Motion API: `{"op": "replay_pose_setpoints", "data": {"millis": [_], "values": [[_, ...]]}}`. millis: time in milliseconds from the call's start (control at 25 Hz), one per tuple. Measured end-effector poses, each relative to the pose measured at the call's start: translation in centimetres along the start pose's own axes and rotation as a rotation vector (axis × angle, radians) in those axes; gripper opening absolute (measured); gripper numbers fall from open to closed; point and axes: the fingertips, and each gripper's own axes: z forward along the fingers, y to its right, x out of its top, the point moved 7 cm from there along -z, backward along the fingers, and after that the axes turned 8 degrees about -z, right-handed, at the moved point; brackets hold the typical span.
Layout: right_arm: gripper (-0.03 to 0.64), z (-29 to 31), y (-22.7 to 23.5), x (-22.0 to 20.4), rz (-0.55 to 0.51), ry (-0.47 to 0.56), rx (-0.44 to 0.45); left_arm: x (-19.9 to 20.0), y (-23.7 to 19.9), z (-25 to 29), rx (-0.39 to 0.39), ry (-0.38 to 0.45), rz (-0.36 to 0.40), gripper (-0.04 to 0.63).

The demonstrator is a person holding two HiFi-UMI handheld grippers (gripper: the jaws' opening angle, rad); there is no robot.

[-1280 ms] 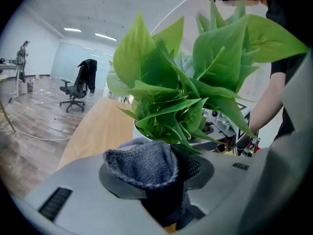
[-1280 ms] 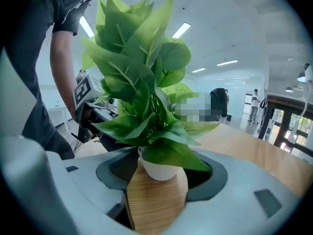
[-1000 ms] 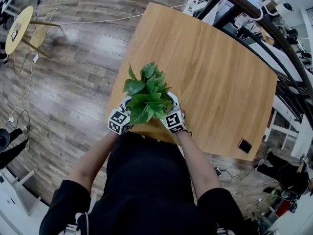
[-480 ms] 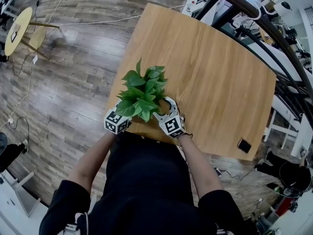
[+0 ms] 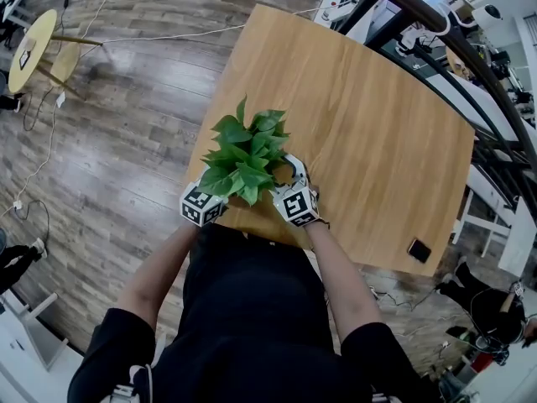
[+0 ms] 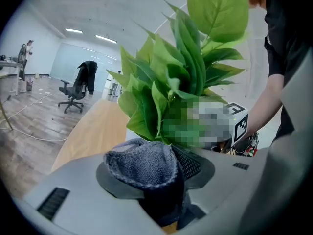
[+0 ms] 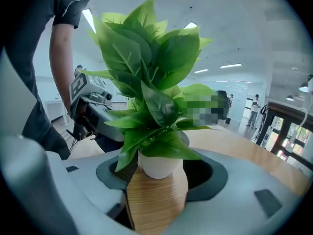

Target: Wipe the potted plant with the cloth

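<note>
The left gripper [image 6: 157, 166] has its jaws closed tight on a folded grey-blue cloth [image 6: 142, 161], whose looped top stands up between them just short of the leaves. The right gripper [image 7: 157, 181] has its jaws spread wide, bare wood showing between them; the white pot [image 7: 157, 164] stands between their tips, close against the jaw at 9 o'clock, with a dark gap on the 3 o'clock side. Whether either jaw actually touches the pot cannot be told. In the head view, the left gripper [image 5: 210, 195] sits at 7 o'clock of the potted plant [image 5: 247, 151] and the right gripper [image 5: 290, 181] at 4 o'clock, both partly under the leaves. The plant stands upright on the wooden table [image 5: 377, 116], near the table's edge closest to the person, around 7 o'clock of the tabletop. A small dark object [image 5: 419, 249] lies on the table well apart, at 4 o'clock of the plant. A round yellow side table [image 5: 32, 50] stands on the floor at 10 o'clock.
</note>
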Motion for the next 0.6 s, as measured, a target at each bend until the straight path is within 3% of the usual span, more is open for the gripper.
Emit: {"op": "replay_pose_setpoints", "data": {"millis": [80,280,600], "values": [[0.273,-0.1,-0.2,0.0,0.031,0.001,-0.019,-0.8,0.3,-0.1,-0.012,0.006,-0.033,0.199],[0.273,0.1,-0.4,0.1,0.089,0.008,-0.059,-0.5,1.6,0.1,-0.128,0.012,-0.055,0.199],[0.272,-3.0,-1.5,-0.2,0.297,0.037,-0.165,-1.0,2.8,-1.6,-0.156,0.018,-0.062,0.199]]}}
